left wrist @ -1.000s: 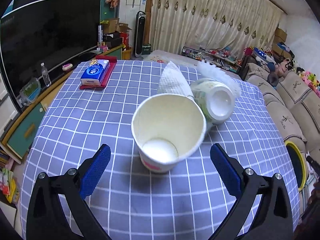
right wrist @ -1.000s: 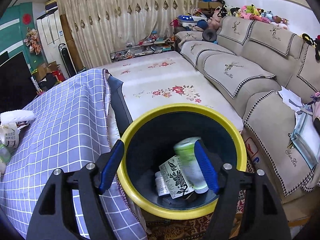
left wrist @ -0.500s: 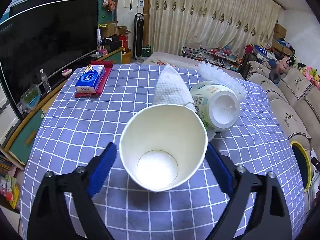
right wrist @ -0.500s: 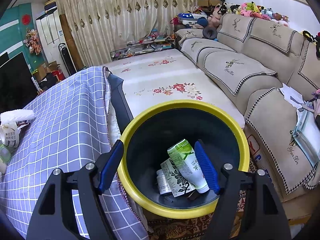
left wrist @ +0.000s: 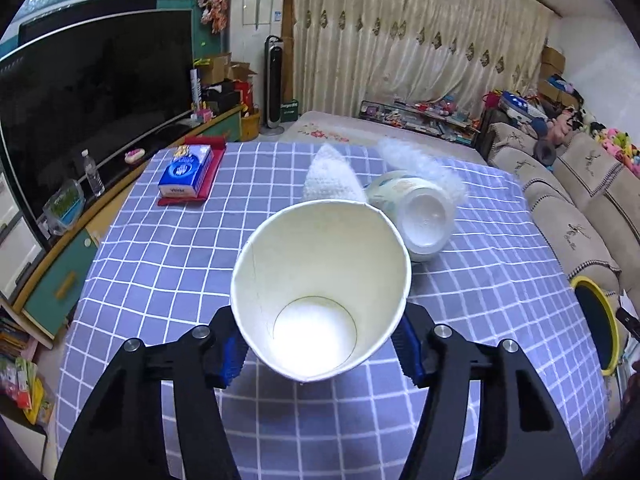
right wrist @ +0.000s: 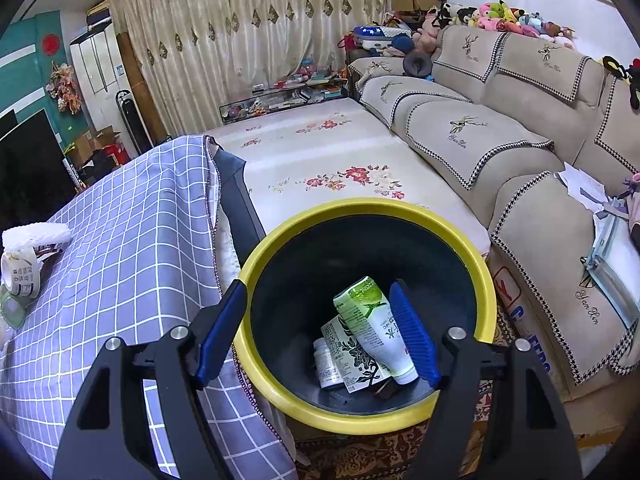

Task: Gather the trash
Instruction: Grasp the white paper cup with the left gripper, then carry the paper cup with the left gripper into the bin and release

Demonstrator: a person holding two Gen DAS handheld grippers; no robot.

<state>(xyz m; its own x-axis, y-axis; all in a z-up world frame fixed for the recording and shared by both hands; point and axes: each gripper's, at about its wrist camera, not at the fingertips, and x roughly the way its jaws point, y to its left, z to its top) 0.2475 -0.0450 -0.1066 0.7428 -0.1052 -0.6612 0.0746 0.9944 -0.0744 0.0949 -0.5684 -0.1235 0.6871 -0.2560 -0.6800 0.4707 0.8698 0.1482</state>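
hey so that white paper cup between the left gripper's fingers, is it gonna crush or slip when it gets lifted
The paper cup looks empty, so probably light. Its rim already looks squeezed out of round as the left hand-held gripper jaws are closing on it, so the thin wall likely dents easily. The ribbed blue pads should limit slipping.

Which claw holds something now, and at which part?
The left claw is closing on the paper cup, at its lower sides. The right claw holds nothing.
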